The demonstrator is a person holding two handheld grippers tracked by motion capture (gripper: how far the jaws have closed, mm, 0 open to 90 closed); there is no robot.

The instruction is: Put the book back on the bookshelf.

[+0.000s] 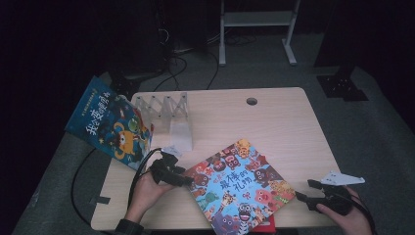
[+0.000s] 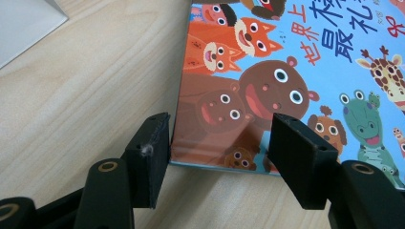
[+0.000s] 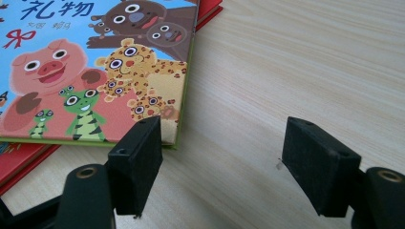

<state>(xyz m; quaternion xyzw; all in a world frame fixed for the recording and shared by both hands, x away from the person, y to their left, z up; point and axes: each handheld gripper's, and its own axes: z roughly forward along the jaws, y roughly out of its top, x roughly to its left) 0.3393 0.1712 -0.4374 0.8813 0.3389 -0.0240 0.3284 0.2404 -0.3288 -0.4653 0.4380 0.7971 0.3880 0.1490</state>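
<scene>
High view: the animal picture book (image 1: 240, 183) lies at the near middle of the worktop (image 1: 284, 122). Left gripper (image 1: 188, 180) stands half-wide at its left corner, gripping nothing; right gripper (image 1: 306, 192) gapes empty, just right of it.

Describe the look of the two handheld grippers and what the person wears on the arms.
Both are black, each with two blocky rectangular jaws on arms with brass-coloured pivot rings. The left gripper trails a black cable off the table edge. The right gripper carries a pale grey three-cornered plate on top. A dark sleeve cuff shows at the left wrist.
</scene>
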